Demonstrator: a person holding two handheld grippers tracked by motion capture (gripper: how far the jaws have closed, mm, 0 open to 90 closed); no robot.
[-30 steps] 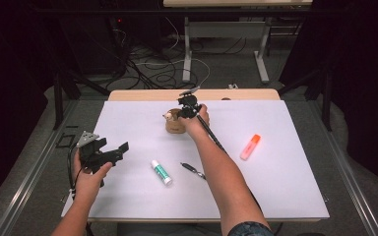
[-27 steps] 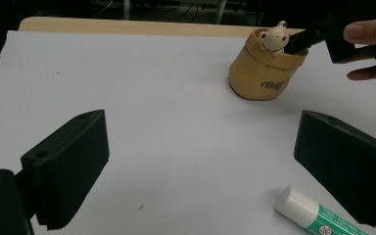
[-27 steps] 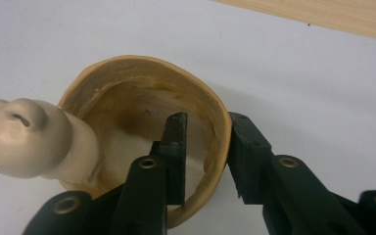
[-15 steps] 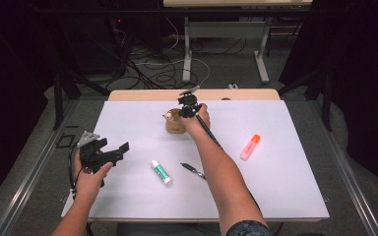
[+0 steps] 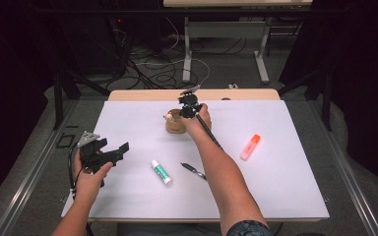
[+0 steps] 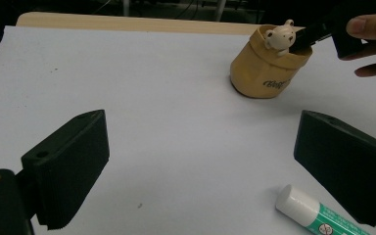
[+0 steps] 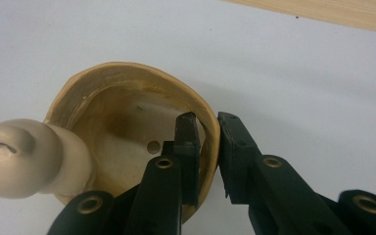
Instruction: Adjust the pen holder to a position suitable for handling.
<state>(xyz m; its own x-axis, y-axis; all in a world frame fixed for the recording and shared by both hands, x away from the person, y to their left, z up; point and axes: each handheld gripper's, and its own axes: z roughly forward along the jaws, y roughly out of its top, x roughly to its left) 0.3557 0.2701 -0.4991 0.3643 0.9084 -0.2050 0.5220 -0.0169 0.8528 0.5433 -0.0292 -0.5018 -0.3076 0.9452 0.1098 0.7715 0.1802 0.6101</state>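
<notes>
- The wooden cup [image 5: 174, 124] stands upright toward the far middle of the white table [image 5: 285, 196], with a small cream bear figure [image 5: 168, 117] perched on its rim.
- The right gripper [image 5: 189, 105] reaches the cup from above, at its right rim; its 2 jaws have just been closing.
- In the right gripper view, 1 jaw sits inside the cup [image 7: 127, 127] and the other outside, the thin wall pinched between them; the bear figure [image 7: 24, 159] is on the opposite rim, at the left of that view.
- The left gripper view shows the same grip from afar: the right gripper [image 6: 307, 38] dips into the mouth of the cup [image 6: 267, 68], just beside the bear figure [image 6: 279, 37].
- The left gripper [image 5: 118, 153] is held near the table's left edge, well apart from the cup, its jaws spread wide with nothing between them.
- A glue stick [image 5: 161, 172] with a white cap and green body lies near the front middle; in the left gripper view the glue stick [image 6: 318, 213] is just below the right-hand jaw.
- A dark pen [image 5: 193, 169] lies just right of the glue stick, close beside the right forearm.
- An orange highlighter [image 5: 250, 146] lies alone toward the right side of the table.
</notes>
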